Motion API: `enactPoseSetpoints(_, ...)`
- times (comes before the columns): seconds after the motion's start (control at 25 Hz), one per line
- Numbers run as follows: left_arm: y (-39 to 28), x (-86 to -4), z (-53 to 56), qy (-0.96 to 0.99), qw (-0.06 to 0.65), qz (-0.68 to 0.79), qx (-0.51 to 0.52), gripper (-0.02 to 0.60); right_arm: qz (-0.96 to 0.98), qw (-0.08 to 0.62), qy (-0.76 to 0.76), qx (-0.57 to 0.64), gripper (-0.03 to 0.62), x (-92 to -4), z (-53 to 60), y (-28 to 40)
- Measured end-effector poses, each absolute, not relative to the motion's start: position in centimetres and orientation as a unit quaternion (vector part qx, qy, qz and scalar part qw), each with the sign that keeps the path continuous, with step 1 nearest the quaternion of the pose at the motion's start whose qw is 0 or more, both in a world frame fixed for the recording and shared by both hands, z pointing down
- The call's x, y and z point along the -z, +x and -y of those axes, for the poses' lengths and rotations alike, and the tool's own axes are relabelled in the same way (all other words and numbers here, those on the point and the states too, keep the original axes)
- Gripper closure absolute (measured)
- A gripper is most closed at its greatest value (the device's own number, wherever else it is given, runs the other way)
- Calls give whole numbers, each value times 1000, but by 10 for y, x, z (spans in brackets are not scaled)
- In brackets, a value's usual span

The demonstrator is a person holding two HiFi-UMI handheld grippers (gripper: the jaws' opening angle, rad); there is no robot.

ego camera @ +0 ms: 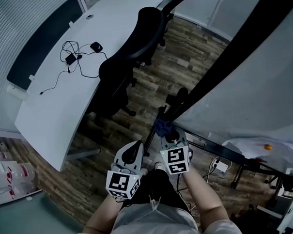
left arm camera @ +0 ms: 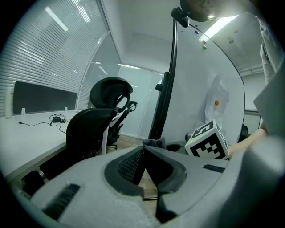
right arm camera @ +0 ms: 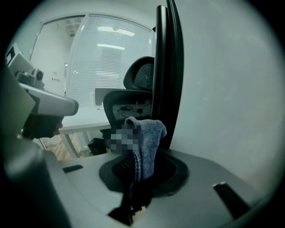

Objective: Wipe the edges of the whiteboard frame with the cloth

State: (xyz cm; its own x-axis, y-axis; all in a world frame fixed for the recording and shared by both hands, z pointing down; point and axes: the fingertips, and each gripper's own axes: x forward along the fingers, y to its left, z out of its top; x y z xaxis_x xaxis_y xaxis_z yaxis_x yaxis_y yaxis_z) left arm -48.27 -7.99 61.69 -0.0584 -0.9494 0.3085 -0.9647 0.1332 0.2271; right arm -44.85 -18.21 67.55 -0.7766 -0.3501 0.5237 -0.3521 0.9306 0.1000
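The whiteboard (ego camera: 264,80) tilts across the right of the head view, and its black frame edge (ego camera: 211,78) runs diagonally down to the floor stand. My right gripper (ego camera: 166,135) is shut on a blue cloth (ego camera: 161,125), which is bunched right beside the lower end of that frame. In the right gripper view the cloth (right arm camera: 144,140) stands up between the jaws of the right gripper (right arm camera: 138,162), next to the frame (right arm camera: 167,67); whether they touch I cannot tell. My left gripper (ego camera: 135,146) hangs just left of it, shut and holding nothing (left arm camera: 143,150).
A black office chair (ego camera: 135,45) stands close to the left of the frame. Beyond it is a curved white desk (ego camera: 65,91) with cables and a charger (ego camera: 71,57). The board's stand legs (ego camera: 232,159) and a socket strip lie on the wooden floor.
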Motion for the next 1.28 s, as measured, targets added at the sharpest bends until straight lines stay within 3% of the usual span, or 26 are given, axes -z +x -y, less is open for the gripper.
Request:
enactPoseSetpoints(0.2, -482, -613, 78, 654, 202, 729, -7, 563, 935, 296, 197, -7, 530, -671, 189, -441)
enactPoseSetpoints(0.6, -468, -591, 87, 671, 192, 716, -9, 563, 940, 268, 210, 0, 530, -619, 193, -439)
enactPoseSetpoints(1.28, -468, -483, 119, 697, 94, 711, 1, 563, 954, 199, 220, 40, 530, -477, 199, -442)
